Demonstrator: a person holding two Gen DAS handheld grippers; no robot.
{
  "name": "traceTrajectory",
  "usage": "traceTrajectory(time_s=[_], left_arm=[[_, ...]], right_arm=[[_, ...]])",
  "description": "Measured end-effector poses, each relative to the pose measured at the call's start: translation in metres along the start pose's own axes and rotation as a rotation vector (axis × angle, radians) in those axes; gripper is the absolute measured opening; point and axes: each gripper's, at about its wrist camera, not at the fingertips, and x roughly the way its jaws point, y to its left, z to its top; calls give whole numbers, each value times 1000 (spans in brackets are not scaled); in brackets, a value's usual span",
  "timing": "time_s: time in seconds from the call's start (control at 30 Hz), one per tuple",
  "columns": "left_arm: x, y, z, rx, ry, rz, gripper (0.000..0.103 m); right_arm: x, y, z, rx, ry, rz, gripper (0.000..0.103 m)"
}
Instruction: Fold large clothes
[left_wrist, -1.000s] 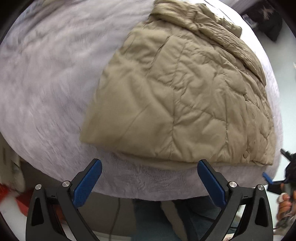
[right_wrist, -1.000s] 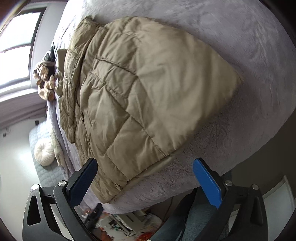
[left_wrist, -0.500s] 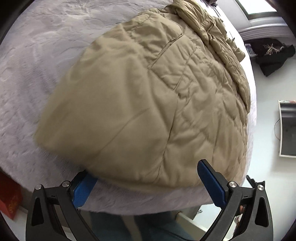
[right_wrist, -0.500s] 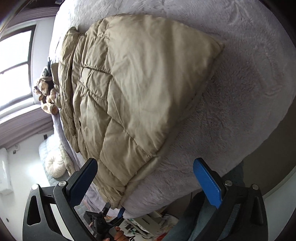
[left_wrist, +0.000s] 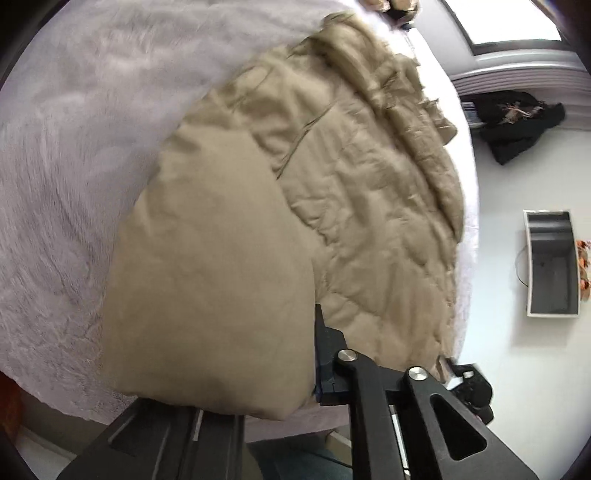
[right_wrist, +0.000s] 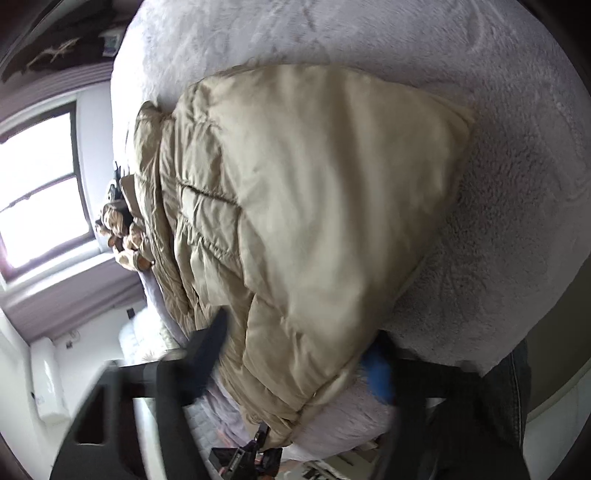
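A tan quilted jacket (left_wrist: 332, 206) lies spread on the fuzzy pale-grey bed cover (left_wrist: 55, 184). My left gripper (left_wrist: 306, 354) is shut on the jacket's near corner; the fabric bulges up over its left finger and hides it. In the right wrist view the jacket (right_wrist: 314, 192) reaches the bed's near edge. My right gripper (right_wrist: 295, 350) straddles its hem, jaws closing, fingers blurred, with the hem between them. Each gripper shows small in the other's view: the right gripper (left_wrist: 469, 387) and the left gripper (right_wrist: 251, 454).
The bed cover (right_wrist: 517, 166) drops off just in front of both grippers. A white open box (left_wrist: 550, 266) and a dark garment (left_wrist: 517, 122) lie on the floor. A plush toy (right_wrist: 122, 236) sits at the bed's far end by a window (right_wrist: 37, 192). A jeans leg (right_wrist: 517, 373) stands close.
Both grippers came down to the jacket's near edge. The left jaws closed on the corner, bunching fabric upward. The right jaws have narrowed around the hem.
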Motion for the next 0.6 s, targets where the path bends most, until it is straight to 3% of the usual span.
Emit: traceTrajectory(time_s=[0.03,0.13,0.37,0.6], left_arm=[[-5,-5,1,4,-12,-13,13],[-25,-17,7,27,-52,-54,13],[-66,-73,48,121,-158,-89,13],[-87,-148,129,209,-275,-84,13]], right_arm=[[1,0,1,0,1,-4,20],[-1,10,1,-49,-7,-18,10],[-14,81,6,-250,20,37,8],[-17,196,31,-480,15,82,8]])
